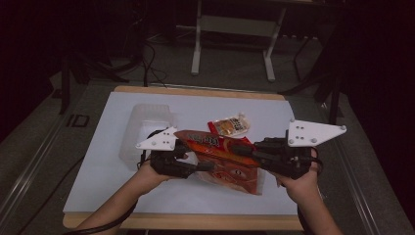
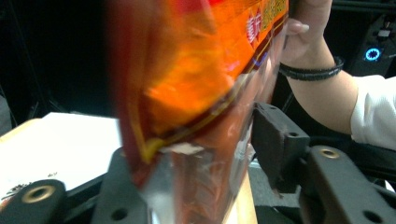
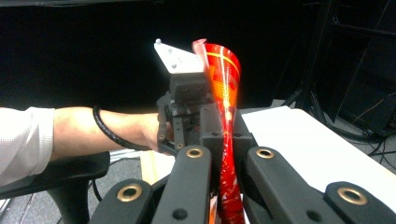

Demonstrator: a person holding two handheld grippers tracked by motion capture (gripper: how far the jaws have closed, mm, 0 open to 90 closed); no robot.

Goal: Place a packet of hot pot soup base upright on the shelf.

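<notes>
Orange snack bag [image 1: 222,159] held aloft between both grippers.
Right gripper [image 3: 227,154] pinches its edge; left gripper [image 2: 201,163] stands spread around it; opposing pulls could tear the film or slip it free.

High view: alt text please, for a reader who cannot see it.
Two hand-held grippers hold an orange-red snack bag above a white table, the left gripper at one end and the right gripper at the other. Behind lie a smaller snack packet and a clear plastic container.

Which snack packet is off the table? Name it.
The large orange-red packet, held up between the left gripper and right gripper. The smaller packet lies on the table behind it, untouched.
</notes>
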